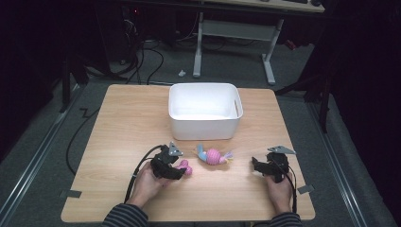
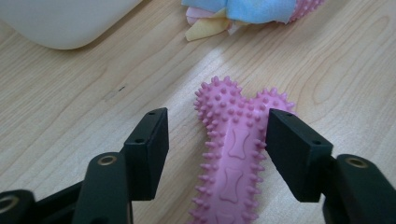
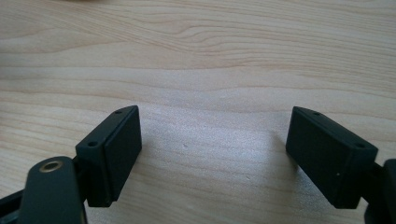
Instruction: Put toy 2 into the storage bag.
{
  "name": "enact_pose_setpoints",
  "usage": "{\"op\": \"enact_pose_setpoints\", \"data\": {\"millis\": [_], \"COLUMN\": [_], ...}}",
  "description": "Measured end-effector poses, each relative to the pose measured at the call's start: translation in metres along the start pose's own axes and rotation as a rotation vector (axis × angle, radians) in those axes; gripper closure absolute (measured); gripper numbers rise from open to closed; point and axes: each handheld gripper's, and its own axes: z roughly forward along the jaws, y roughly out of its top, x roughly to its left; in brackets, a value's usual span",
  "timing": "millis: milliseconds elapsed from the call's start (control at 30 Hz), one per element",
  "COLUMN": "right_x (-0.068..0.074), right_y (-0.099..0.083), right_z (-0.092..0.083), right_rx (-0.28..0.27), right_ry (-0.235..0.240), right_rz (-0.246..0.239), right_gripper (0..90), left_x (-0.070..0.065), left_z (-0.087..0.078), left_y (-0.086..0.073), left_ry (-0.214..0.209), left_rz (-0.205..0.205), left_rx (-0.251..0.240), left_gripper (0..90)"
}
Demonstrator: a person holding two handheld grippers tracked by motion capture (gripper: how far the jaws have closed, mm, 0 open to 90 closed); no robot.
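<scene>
Bare wood surrounds right hand-held gripper (image 3: 212, 154); left (image 2: 215, 156) straddles pink bone (image 2: 233, 158)

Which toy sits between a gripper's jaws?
The spiky pink bone, between the left gripper's open jaws. The round pink-and-blue toy lies apart, untouched.

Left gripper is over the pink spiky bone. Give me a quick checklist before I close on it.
1. Left gripper open: ok.
2. Pink spiky bone between the jaws: ok, though it sits nearer one jaw.
3. Bone flat on the table: ok.
4. Fabric-tailed ball toy apart from the bone: ok.
5. White bin ready to take the bone: ok, nothing visible inside.
6. Right gripper open, holding nothing, away from the bone: ok.
</scene>
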Motion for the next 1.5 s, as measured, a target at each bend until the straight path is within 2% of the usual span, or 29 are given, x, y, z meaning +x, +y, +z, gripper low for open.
{"op": "enact_pose_setpoints", "data": {"millis": [200, 400, 567, 800, 900, 967, 1033, 1200, 1333, 1500], "right_x": [0.0, 0.0, 0.0, 0.0, 0.0, 0.0, 0.0, 0.0, 0.0, 0.0], "right_y": [0.0, 0.0, 0.0, 0.0, 0.0, 0.0, 0.0, 0.0, 0.0, 0.0], "right_z": [0.0, 0.0, 0.0, 0.0, 0.0, 0.0, 0.0, 0.0, 0.0, 0.0], "right_rx": [0.0, 0.001, 0.0, 0.0, 0.0, 0.0, 0.0, 0.0, -0.001, -0.001], "right_ry": [-0.002, -0.002, -0.002, -0.002, -0.002, -0.003, -0.003, -0.004, -0.005, -0.005], "right_rz": [0.007, 0.007, 0.007, 0.009, 0.009, 0.009, 0.008, 0.009, 0.008, 0.009], "right_gripper": [18.5, 18.6, 18.7, 19.1, 19.1, 19.1, 19.1, 19.2, 19.3, 19.3], "left_x": [0.0, -0.001, -0.003, -0.001, -0.003, -0.004, -0.003, -0.003, 0.0, -0.001], "left_z": [0.0, -0.001, 0.001, 0.001, 0.005, 0.007, 0.009, 0.009, 0.007, 0.006], "left_y": [0.0, 0.0, -0.002, -0.005, -0.008, -0.01, -0.011, -0.011, -0.011, -0.012], "left_ry": [-0.007, 0.002, -0.011, -0.039, -0.036, -0.034, -0.038, -0.048, -0.065, -0.072], "left_rz": [-0.005, -0.003, 0.008, -0.013, -0.005, -0.004, -0.013, -0.005, -0.01, -0.004], "left_rx": [0.01, 0.023, 0.051, 0.044, 0.076, 0.078, 0.072, 0.084, 0.093, 0.088], "left_gripper": [42.3, 38.6, 38.0, 41.3, 40.4, 40.6, 44.4, 48.3, 56.1, 58.8]}}
